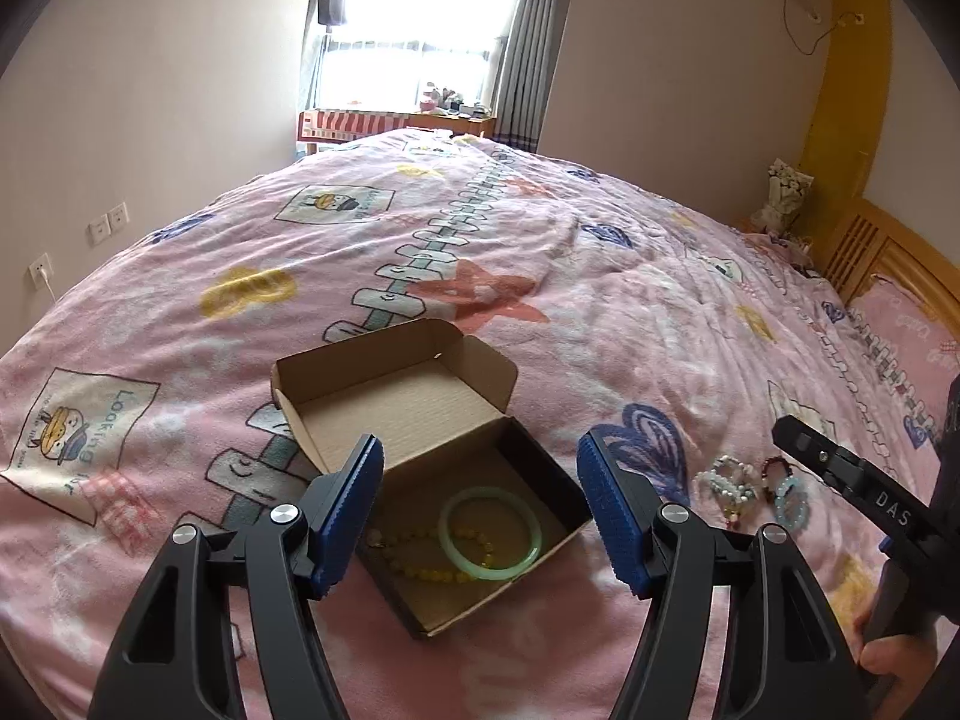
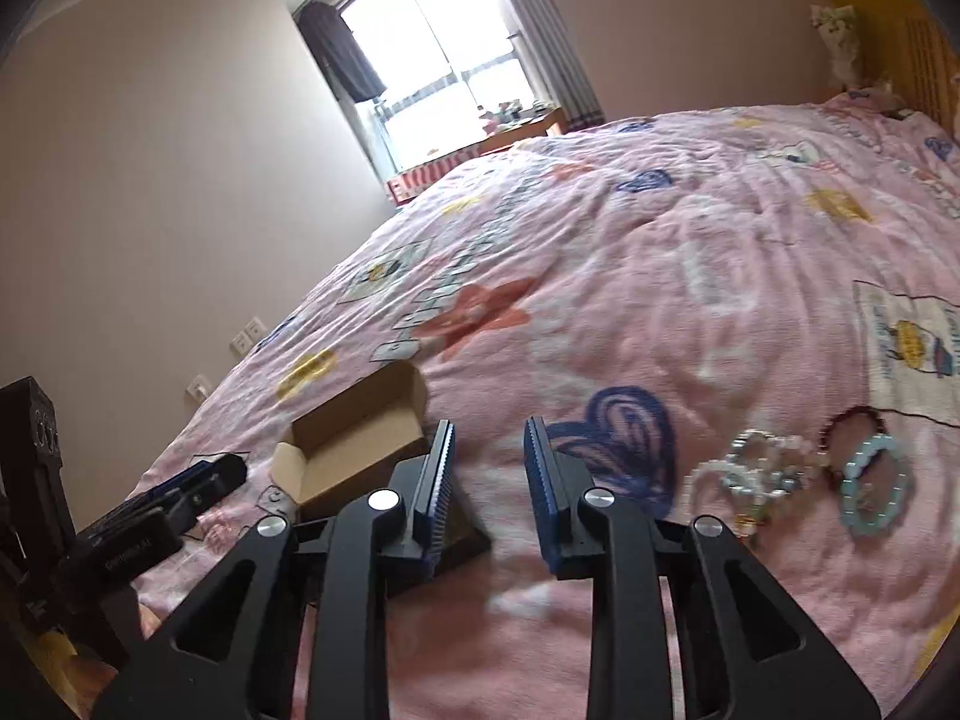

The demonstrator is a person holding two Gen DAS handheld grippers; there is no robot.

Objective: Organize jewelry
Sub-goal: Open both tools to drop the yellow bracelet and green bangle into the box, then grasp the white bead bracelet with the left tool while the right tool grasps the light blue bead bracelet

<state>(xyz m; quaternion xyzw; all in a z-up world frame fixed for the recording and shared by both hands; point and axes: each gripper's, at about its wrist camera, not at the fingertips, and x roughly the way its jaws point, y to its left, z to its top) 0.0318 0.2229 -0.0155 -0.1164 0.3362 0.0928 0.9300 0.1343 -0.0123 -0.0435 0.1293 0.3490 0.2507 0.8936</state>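
An open cardboard box (image 1: 420, 414) lies on the pink bedspread (image 1: 600, 312). Inside it are a green jade bangle (image 1: 491, 534) and a yellow bead bracelet (image 1: 432, 564). My left gripper (image 1: 480, 510) is open and empty, hovering just above the box's near side. Right of the box lie several bracelets on the bedspread: pale bead bracelets (image 1: 729, 483), a dark red one (image 1: 777, 468) and a light blue one (image 1: 789, 501). In the right wrist view my right gripper (image 2: 486, 480) is open and empty, between the box (image 2: 354, 450) and the bracelets (image 2: 774, 474), with the light blue one (image 2: 873, 495) farthest right.
The right gripper's body (image 1: 852, 480) shows at the right edge of the left wrist view, next to the bracelets. A wooden headboard (image 1: 870, 252) and a pillow (image 1: 912, 324) are at the right. A desk (image 1: 396, 120) stands under the window beyond the bed.
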